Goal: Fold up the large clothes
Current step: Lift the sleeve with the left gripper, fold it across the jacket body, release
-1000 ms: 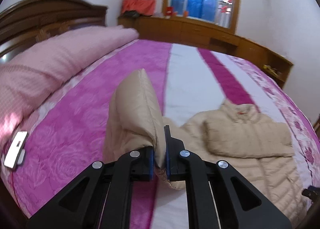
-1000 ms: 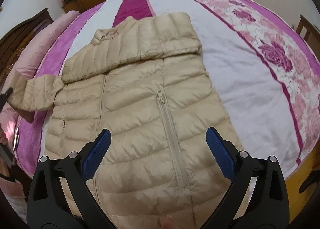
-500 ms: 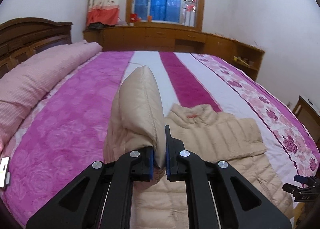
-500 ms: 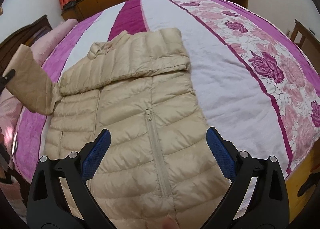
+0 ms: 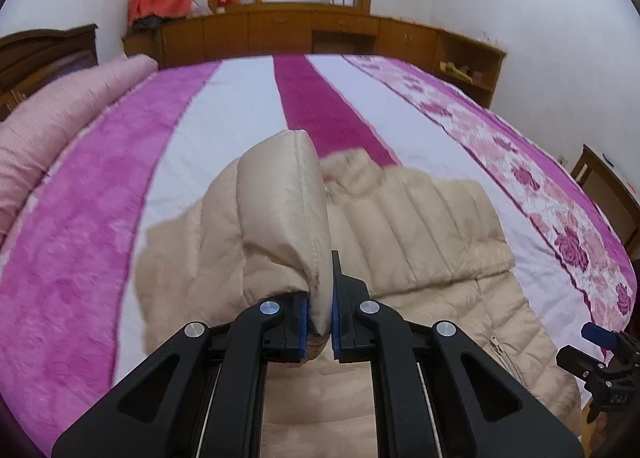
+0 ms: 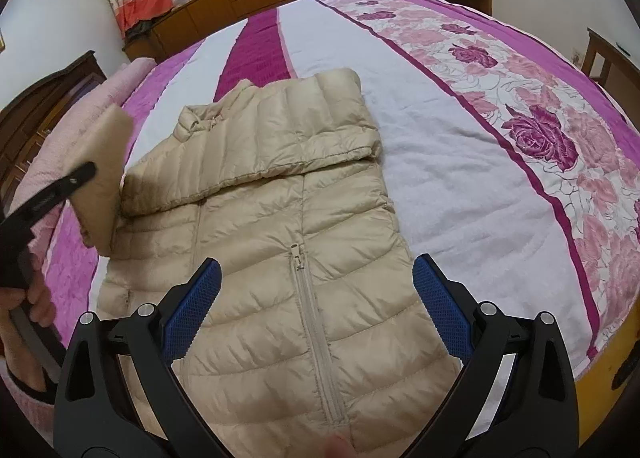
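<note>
A beige quilted down jacket [image 6: 288, 225] lies front up on the bed, zipper closed, with its right sleeve [image 6: 304, 129] folded across the chest. My left gripper [image 5: 320, 310] is shut on the cuff of the left sleeve [image 5: 280, 209] and holds it raised above the jacket's left side; sleeve and gripper also show in the right wrist view [image 6: 100, 177]. My right gripper [image 6: 316, 298] is open and empty, hovering over the jacket's lower front, above the zipper [image 6: 308, 298].
The bed [image 6: 460, 161] has a pink, white and magenta striped cover with roses. Pink pillows [image 5: 48, 129] lie by the dark headboard [image 5: 44, 53]. Wooden cabinets [image 5: 312, 33] line the far wall under the window. A wooden chair [image 5: 604, 181] stands at right.
My left gripper has carried the raised sleeve rightward, from beside the jacket to over its left shoulder. My right gripper has stayed open and drawn back slightly toward the hem.
</note>
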